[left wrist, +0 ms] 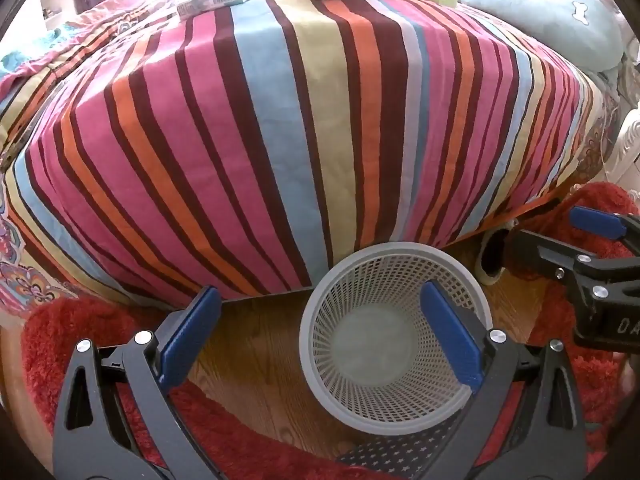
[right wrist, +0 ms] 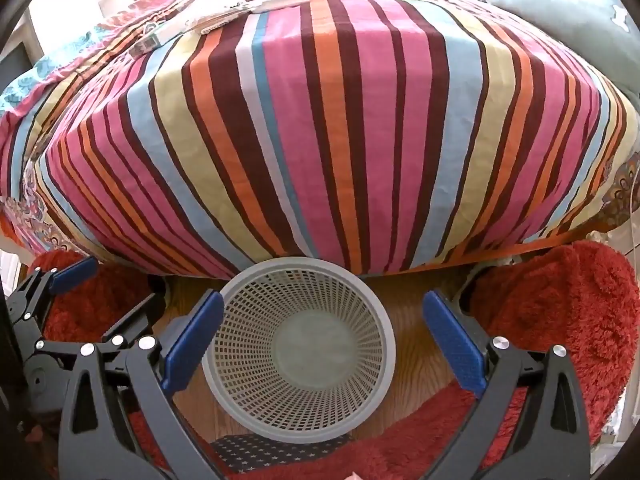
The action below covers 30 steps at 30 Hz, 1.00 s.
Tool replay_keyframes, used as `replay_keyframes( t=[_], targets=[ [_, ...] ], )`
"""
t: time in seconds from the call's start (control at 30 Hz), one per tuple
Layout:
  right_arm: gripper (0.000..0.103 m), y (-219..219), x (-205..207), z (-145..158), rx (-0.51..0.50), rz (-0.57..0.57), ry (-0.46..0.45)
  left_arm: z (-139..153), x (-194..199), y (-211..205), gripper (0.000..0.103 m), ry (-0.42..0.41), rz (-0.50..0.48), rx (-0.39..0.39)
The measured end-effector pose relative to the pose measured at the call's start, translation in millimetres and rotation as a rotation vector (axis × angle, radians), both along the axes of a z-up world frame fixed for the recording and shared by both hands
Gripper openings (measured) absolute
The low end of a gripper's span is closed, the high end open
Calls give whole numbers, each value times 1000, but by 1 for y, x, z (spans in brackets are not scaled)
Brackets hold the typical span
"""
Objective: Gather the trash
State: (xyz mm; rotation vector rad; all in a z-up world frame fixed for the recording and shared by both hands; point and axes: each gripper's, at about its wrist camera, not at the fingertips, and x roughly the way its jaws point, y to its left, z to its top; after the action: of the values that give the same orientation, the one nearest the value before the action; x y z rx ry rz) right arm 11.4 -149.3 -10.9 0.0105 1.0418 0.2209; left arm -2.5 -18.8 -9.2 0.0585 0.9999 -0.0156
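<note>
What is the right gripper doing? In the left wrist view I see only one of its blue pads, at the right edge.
Observer: The right gripper is wide open, and nothing is held between its fingers.
Operator: Is it lined up with the basket?
Observer: Roughly. In the right wrist view the empty grey mesh basket stands on the wood floor below the gap, off-centre, nearer the gripper's left finger than its right.
</note>
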Motion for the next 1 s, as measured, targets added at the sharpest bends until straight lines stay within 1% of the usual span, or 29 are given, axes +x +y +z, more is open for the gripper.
replay_keyframes(
  t=[0.13,0.17,0.2,0.5,0.83,0.87,1.0],
  targets=[
    [96,2,1,1,-6,0,-4,-3,-5,-10,97,2,-5,-1],
    [96,2,1,1,-6,-3,-5,-2,5,6,97,10,-8,-12],
    [96,1,2,1,-7,-5,-4,-1,9,13,97,12,-10,-18],
    [96,0,6,-2,-17,-18,4,-4,18,9,97,17,-18,-27],
    [96,1,4,-5,-10,-5,17,-11,17,4,97,30,12,-36],
    [96,2,4,-5,-9,-6,17,-11,16,15,97,31,12,-43],
    [96,-1,2,-5,-3,-18,14,-11,14,12,97,32,10,-28]
  ],
)
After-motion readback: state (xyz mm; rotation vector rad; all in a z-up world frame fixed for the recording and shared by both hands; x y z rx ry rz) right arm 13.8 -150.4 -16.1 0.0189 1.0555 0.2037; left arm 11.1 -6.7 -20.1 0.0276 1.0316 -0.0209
